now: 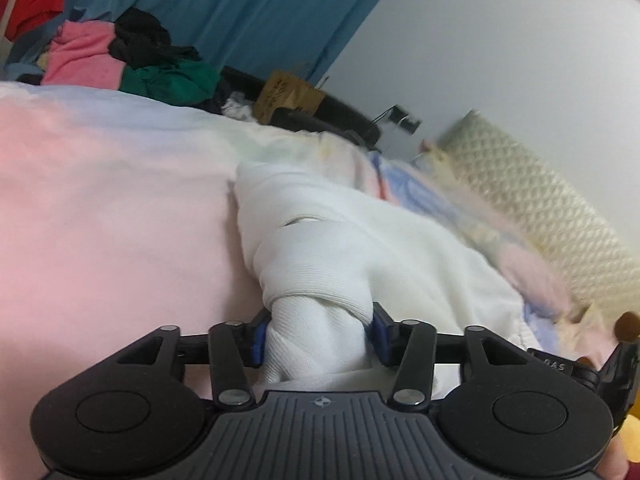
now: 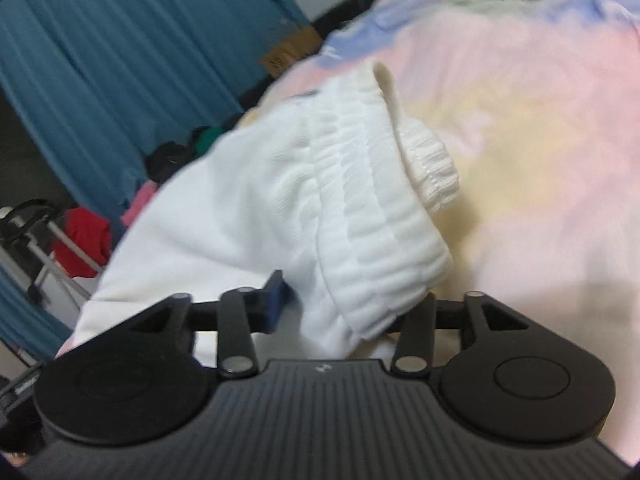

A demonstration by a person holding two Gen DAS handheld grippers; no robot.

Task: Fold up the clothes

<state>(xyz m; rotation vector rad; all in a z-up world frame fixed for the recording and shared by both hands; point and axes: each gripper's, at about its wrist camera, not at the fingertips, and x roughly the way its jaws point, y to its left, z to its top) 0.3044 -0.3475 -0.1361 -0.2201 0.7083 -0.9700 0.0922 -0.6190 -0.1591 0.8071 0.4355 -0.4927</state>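
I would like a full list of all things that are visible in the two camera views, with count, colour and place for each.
white knit garment: one, white, on the bed, a bunched part between each gripper's jaws
pastel fleece blanket: one, pink, blue and yellow, covering the bed
pile of clothes: one heap, pink, black, green, at the bed's far edge
red cloth: one, red, on a metal rack beside the curtain
blue curtain: one, blue, behind the bed
brown paper bag: one, brown, beyond the bed
cream textured pillow: one, cream, far right of the bed
white wall: one, white, with a socket low down
left gripper: one, black with blue pads
right gripper: one, black with a blue pad visible
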